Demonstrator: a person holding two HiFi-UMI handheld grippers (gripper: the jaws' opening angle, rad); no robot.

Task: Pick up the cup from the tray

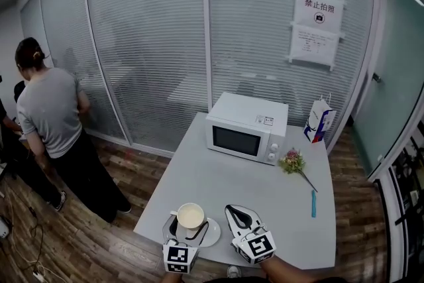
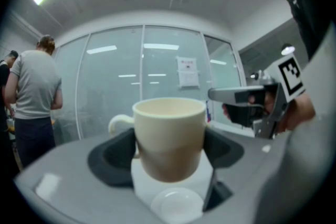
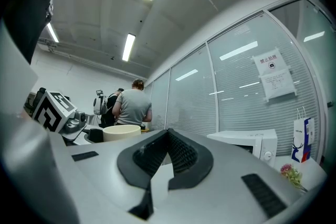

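So we're in a glass-walled office room with a wood floor, looking down at a grey table [image 1: 265, 192] that has a white microwave [image 1: 246, 128] at its far end, door closed.

Our left gripper [image 2: 169, 152] has its jaws pinching the cream cup [image 2: 169, 134], one dark pad on each side and the handle sticking out left. From above, all we see inside the cup is its pale inner wall. There's a small white round dish [image 2: 176, 206] right under it, but we honestly can't tell if the cup is touching it or already clear. The right gripper [image 3: 168, 136] has its jaws pressed together with nothing between them.

Both grippers sit well in front of the microwave, close to the table's near edge, and the cup is near the front left corner. The tabletop between the microwave and the cup is bare.

Just right of the microwave stands a white-and-blue paper bag [image 1: 319, 120]; what's in it doesn't show. A flower sprig [image 1: 293, 162] lies in front of the microwave's right corner, and a blue pen [image 1: 313, 203] sits nearer us by the right edge. Far left of the microwave, off the table, a person [image 1: 50, 116] stands at the glass.
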